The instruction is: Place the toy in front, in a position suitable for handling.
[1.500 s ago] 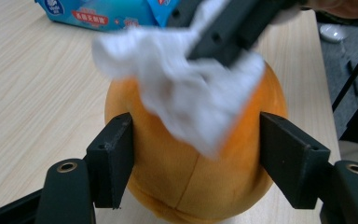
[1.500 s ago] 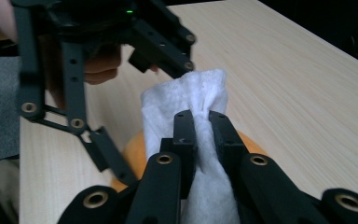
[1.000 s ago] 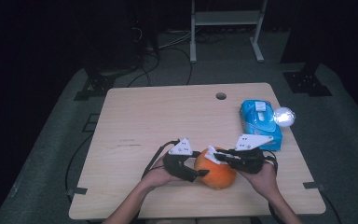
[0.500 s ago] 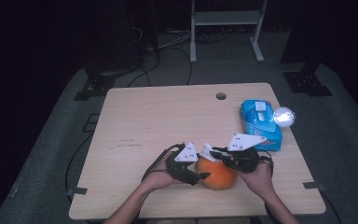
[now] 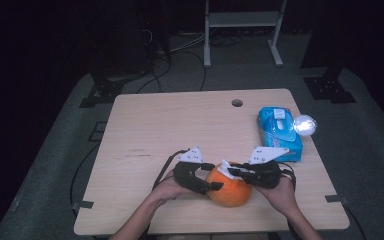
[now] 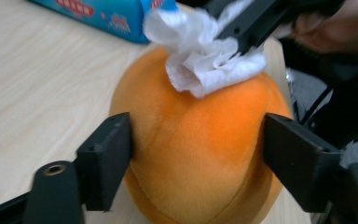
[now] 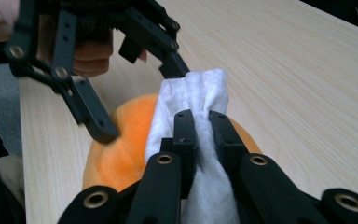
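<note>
Now, label by label:
Work: wiping a plush orange (image 5: 230, 189) with a tissue (image 7: 192, 116).
Orange: sits on the counter (image 5: 180, 125) near its front edge, a little right of the middle.
Left gripper (image 6: 196, 154): its fingers (image 6: 107, 158) straddle the orange's sides; they have just been opening, and one pad lies against the plush while the far one seems slightly off it.
Right gripper (image 7: 199, 128): fingers pinched narrow on the bunched tissue, which is pressed on top of the orange.
Pack (image 5: 279, 131): blue tissue pack near the right edge, a shiny ball (image 5: 304, 125) beside it.
Done: tissue fetched and already on the fruit.
Left: probably the rest of the surface to wipe, then the tissue to put down.
</note>
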The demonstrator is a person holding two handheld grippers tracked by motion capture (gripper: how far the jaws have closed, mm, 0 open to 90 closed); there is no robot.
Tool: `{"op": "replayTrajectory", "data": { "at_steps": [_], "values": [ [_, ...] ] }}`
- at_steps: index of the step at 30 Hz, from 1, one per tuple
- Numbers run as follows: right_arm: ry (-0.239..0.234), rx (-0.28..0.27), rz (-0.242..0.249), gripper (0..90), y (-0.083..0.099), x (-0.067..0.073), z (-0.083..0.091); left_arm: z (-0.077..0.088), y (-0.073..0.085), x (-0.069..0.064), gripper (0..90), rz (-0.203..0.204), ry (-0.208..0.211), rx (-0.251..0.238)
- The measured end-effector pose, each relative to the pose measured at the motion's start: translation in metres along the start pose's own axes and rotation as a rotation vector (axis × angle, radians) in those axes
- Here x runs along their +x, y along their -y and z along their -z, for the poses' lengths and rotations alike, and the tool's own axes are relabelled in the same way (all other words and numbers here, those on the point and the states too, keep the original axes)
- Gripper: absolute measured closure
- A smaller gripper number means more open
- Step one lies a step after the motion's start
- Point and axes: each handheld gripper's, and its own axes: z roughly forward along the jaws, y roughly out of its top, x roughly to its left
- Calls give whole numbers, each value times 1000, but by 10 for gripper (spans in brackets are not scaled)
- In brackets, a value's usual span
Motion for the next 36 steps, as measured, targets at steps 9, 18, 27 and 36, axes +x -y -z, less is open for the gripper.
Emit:
{"op": "replayTrajectory", "data": {
  "at_steps": [9, 18, 27, 36],
  "values": [
    [-20, 6, 35, 815, -6, 9, -11, 0, 3, 1, 295, -33, -21, 45],
    [20, 18, -139, 814, 33, -27, 20, 2, 11, 23, 87, 156, 78, 14],
    [1, 1, -128, 816, 27, -19, 16, -2, 7, 16, 342, 75, 98, -31],
    [59, -124, -56, 817, -7, -20, 26, 26, -8, 7, 396, -327, -138, -187]
  ]
}}
